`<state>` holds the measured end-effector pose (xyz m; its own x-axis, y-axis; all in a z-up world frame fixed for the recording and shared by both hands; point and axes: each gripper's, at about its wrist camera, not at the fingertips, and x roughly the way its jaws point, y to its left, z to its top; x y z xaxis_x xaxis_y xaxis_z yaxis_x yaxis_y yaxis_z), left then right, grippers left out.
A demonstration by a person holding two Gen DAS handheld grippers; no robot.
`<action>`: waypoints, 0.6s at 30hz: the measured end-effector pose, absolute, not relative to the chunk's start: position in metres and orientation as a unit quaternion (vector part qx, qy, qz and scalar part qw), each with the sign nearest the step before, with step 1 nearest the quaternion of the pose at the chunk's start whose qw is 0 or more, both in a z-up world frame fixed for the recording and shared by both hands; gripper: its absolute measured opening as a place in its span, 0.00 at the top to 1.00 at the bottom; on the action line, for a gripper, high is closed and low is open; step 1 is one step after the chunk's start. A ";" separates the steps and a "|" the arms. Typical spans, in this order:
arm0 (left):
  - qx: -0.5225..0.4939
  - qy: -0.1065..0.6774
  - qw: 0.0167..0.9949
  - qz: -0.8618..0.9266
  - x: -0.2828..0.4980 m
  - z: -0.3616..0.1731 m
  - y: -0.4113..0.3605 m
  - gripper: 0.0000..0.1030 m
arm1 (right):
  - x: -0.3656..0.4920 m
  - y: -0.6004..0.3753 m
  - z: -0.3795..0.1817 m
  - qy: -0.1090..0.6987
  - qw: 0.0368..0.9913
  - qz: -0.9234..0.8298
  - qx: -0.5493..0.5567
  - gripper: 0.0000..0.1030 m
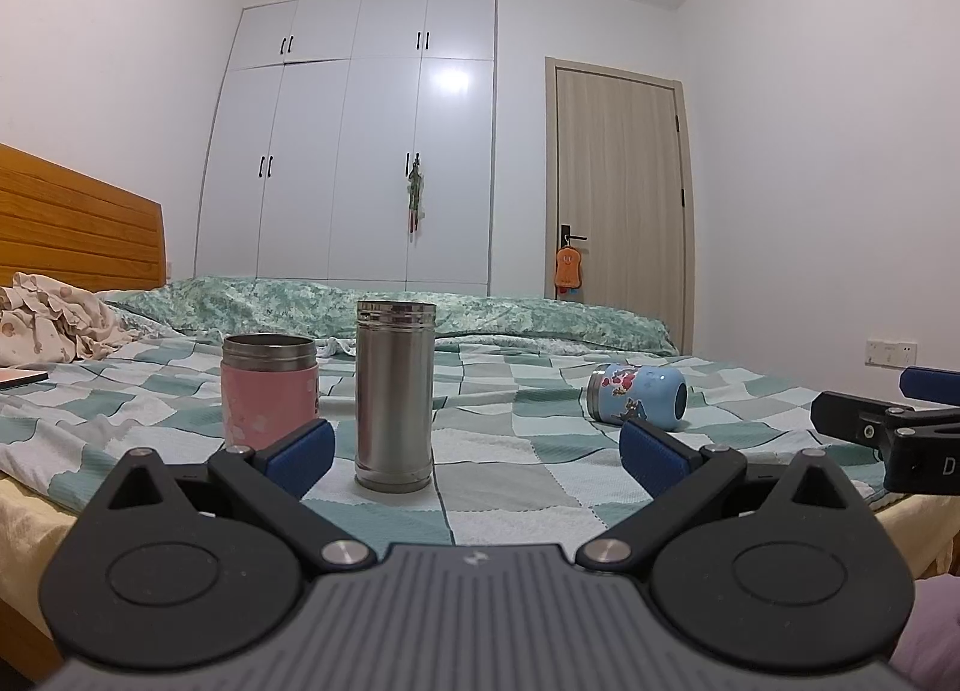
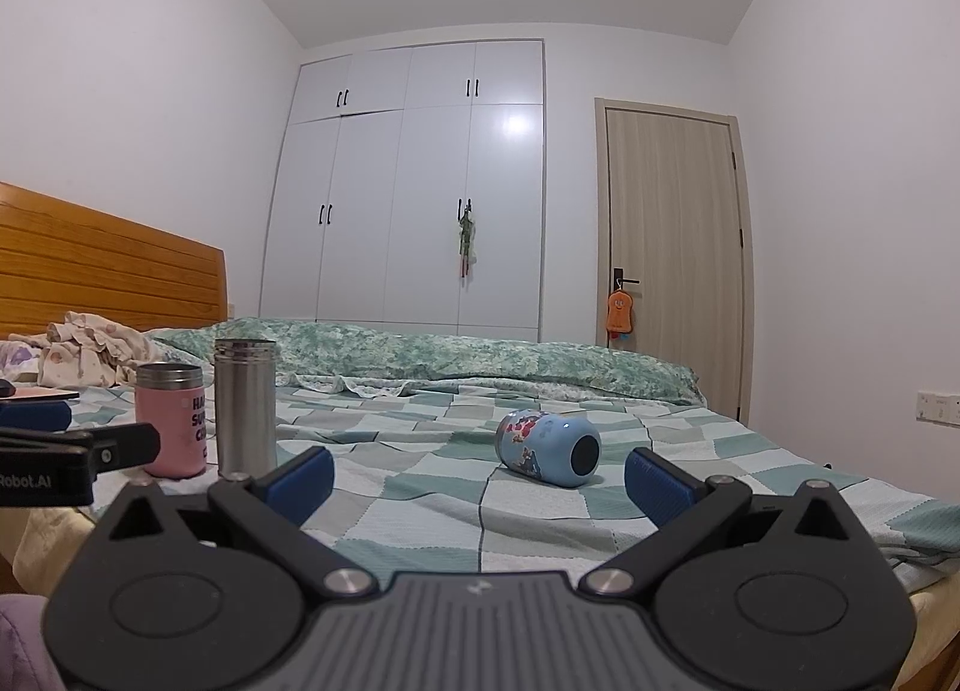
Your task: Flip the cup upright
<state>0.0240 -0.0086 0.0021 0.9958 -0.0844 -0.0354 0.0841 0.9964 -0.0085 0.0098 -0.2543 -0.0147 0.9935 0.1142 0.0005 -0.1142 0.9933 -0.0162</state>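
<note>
So the blue cup (image 2: 549, 448) is lying on its side on the bed (image 2: 540, 511), bottom end facing the right camera and the steel rim pointing away toward the wardrobe. It's off to the right of the tall steel cup (image 2: 246, 408), well apart from it, and the pink cup (image 2: 171, 420) stands just left of that steel one. Both of those are already upright.

Right gripper (image 2: 479, 475) has its fingers spread wide, nothing between them, and the blue cup sits a bit beyond the tips. Left gripper (image 1: 477, 451) is spread wide and empty too, aimed more at the steel cup.

What I'd worry about: it's a round cup on a soft checked sheet, so a nudge from one finger before the other touches could probably roll it away. Grabbing across the smooth rounded bottom looks slippy as well. And even once it's tipped up, a squishy mattress with wrinkles isn't a great base, so it could topple again on release. A left-hand sweep could knock the steel cup over, it looks tall and narrow.
</note>
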 end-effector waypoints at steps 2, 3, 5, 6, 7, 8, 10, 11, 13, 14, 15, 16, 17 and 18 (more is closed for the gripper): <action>-0.003 0.018 0.999 -0.042 0.024 0.002 -0.009 0.00 | 0.010 -0.255 -0.015 -0.001 0.998 0.057 -0.008 0.00; -0.003 0.017 0.999 -0.042 0.024 0.002 -0.009 0.00 | 0.010 -0.254 -0.015 -0.001 0.998 0.057 -0.008 0.00; -0.003 0.017 0.999 -0.043 0.024 0.002 -0.009 0.00 | 0.010 -0.254 -0.015 -0.001 0.998 0.057 -0.008 0.00; -0.003 0.017 0.999 -0.043 0.024 0.002 -0.009 0.00 | 0.010 -0.254 -0.015 -0.001 0.998 0.057 -0.008 0.00; -0.003 0.017 0.999 -0.043 0.024 0.002 -0.009 0.00 | 0.010 -0.255 -0.015 -0.001 0.998 0.057 -0.008 0.00; -0.003 0.017 0.999 -0.043 0.024 0.002 -0.009 0.00 | 0.010 -0.255 -0.015 -0.001 0.998 0.057 -0.008 0.00; -0.003 0.017 0.999 -0.043 0.024 0.002 -0.009 0.00 | 0.010 -0.255 -0.015 -0.001 0.998 0.057 -0.008 0.00; -0.003 0.017 0.999 -0.042 0.024 0.002 -0.009 0.00 | 0.010 -0.255 -0.015 -0.001 0.998 0.057 -0.008 0.00; -0.003 0.016 0.999 -0.044 0.024 0.003 -0.010 0.00 | 0.010 -0.255 -0.015 -0.001 0.998 0.057 -0.008 0.00; -0.003 0.015 0.999 -0.045 0.023 0.003 -0.009 0.00 | 0.010 -0.254 -0.015 -0.001 0.998 0.057 -0.008 0.00; -0.003 0.015 0.999 -0.045 0.023 0.003 -0.009 0.00 | 0.010 -0.254 -0.015 -0.001 0.998 0.057 -0.008 0.00; -0.003 0.016 0.999 -0.046 0.024 0.003 -0.009 0.00 | 0.010 -0.254 -0.015 -0.001 0.998 0.057 -0.008 0.00; -0.004 0.017 0.999 -0.046 0.023 0.003 -0.008 0.00 | 0.010 -0.254 -0.015 -0.001 0.998 0.057 -0.008 0.00; -0.004 0.017 0.999 -0.046 0.023 0.003 -0.009 0.00 | 0.010 -0.254 -0.015 -0.001 0.998 0.057 -0.008 0.00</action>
